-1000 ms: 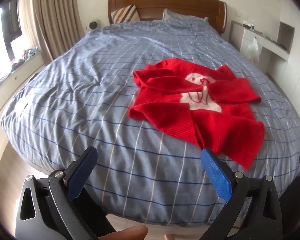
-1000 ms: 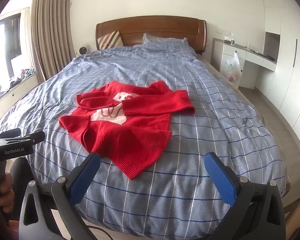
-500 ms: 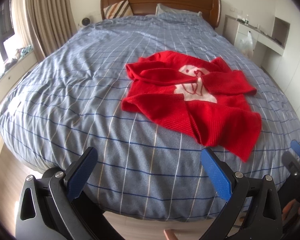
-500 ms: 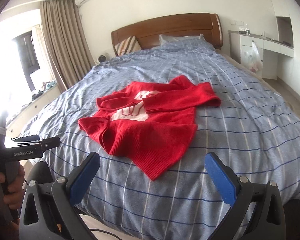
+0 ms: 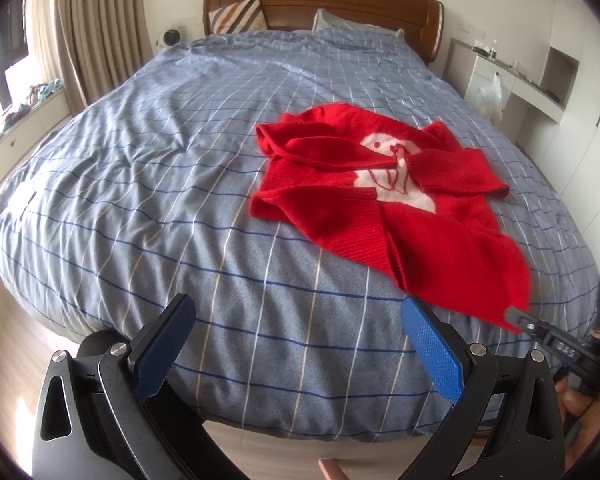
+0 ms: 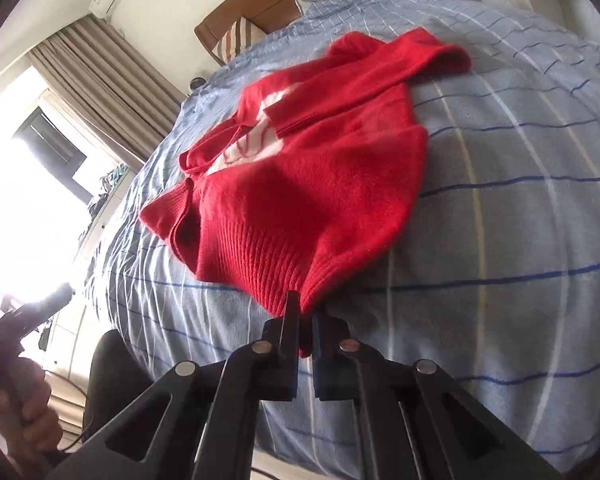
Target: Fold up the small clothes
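A small red sweater (image 5: 384, 200) with a white figure on its chest lies crumpled on the blue checked bedcover (image 5: 160, 184), sleeves folded over the front. My right gripper (image 6: 305, 316) is shut on the near corner of the sweater's ribbed hem (image 6: 284, 276); red knit shows between its jaws. In the left wrist view that gripper (image 5: 516, 316) touches the hem corner at the right edge. My left gripper (image 5: 296, 340) hangs open over the near end of the bed, nothing between its blue pads (image 5: 432, 354), short of the sweater.
The wooden headboard (image 5: 324, 4) with a striped cushion (image 5: 236, 16) and a pillow stands at the far end. Curtains (image 5: 96, 28) and a window sill run along the left. White cabinets (image 5: 540, 80) line the right wall. A hand (image 6: 24, 412) holds the left gripper's handle.
My right gripper dropped toward the bed, rolled, and closed on the sweater's hem corner. My left gripper stayed open and barely moved.
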